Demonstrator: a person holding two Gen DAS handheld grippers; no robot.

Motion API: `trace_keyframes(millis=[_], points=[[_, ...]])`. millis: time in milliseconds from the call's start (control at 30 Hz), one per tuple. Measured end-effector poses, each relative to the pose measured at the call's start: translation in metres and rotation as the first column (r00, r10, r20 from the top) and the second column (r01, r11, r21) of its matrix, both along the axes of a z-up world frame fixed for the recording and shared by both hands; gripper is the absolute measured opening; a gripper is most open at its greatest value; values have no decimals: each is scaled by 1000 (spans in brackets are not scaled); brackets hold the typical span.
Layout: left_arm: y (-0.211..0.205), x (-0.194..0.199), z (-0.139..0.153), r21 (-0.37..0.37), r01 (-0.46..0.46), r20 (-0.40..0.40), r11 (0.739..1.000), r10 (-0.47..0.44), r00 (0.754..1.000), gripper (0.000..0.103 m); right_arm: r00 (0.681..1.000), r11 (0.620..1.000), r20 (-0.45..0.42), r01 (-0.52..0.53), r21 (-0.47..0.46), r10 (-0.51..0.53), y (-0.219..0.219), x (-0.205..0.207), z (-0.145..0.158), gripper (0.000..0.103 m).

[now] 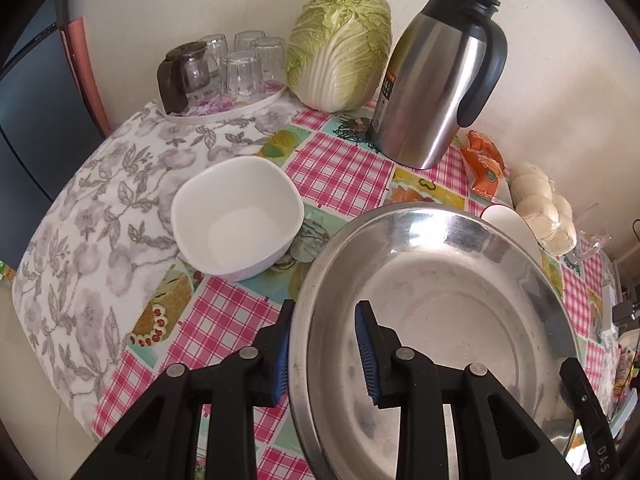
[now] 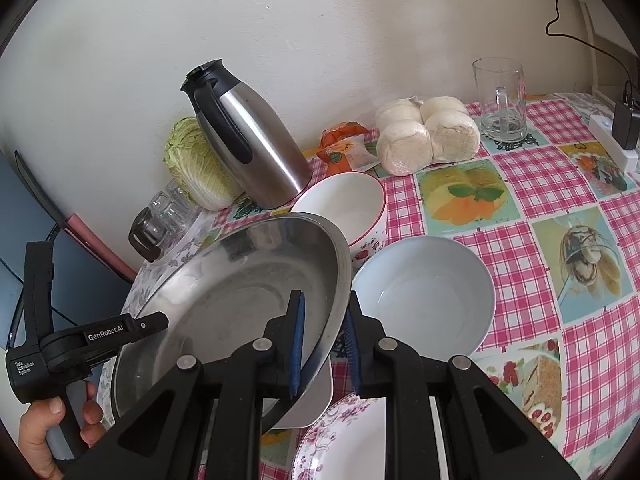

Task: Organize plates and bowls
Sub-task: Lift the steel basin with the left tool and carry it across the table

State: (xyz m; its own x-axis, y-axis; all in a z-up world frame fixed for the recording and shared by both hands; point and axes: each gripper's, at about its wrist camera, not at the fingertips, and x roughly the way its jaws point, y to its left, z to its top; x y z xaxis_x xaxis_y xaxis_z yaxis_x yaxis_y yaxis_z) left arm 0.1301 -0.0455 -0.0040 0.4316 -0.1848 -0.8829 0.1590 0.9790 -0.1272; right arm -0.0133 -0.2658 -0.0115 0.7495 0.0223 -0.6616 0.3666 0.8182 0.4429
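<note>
A wide steel basin (image 1: pixel 432 320) hangs tilted above the checked tablecloth, carried by both grippers. My left gripper (image 1: pixel 324 312) is shut on its left rim, one blue pad inside and one outside. My right gripper (image 2: pixel 326 300) is shut on the opposite rim of the basin (image 2: pixel 240 280). A white square bowl (image 1: pixel 236 216) sits on the table to the left of the basin. To the basin's right stand a red-rimmed white bowl (image 2: pixel 344 200) and a pale blue bowl (image 2: pixel 424 292). A floral plate (image 2: pixel 340 440) lies near the front edge. A white dish edge (image 2: pixel 312 404) shows beneath the basin.
Along the wall stand a steel thermos jug (image 1: pixel 432 80), a cabbage (image 1: pixel 340 48), upturned glasses on a tray (image 1: pixel 240 68), orange packets (image 1: pixel 484 164), bagged buns (image 2: pixel 424 132) and a glass mug (image 2: pixel 500 100). A power strip (image 2: pixel 612 144) lies far right. A hand (image 2: pixel 44 432) holds the left handle.
</note>
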Motion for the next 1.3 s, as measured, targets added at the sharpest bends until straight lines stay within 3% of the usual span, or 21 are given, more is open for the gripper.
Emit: trace_keyframes(millis=[467, 867, 1300], points=[[12, 14, -20, 15, -48, 1, 999, 48, 999, 32, 997, 999, -74, -33, -39, 30, 16, 23, -27, 21], [20, 14, -57, 44, -85, -139, 995, 90, 986, 33, 987, 995, -155, -62, -75, 50, 24, 29, -41, 21], [22, 13, -69, 20, -98, -184, 995, 100, 978, 34, 969, 992, -231, -102, -78, 82, 31, 34, -58, 21]])
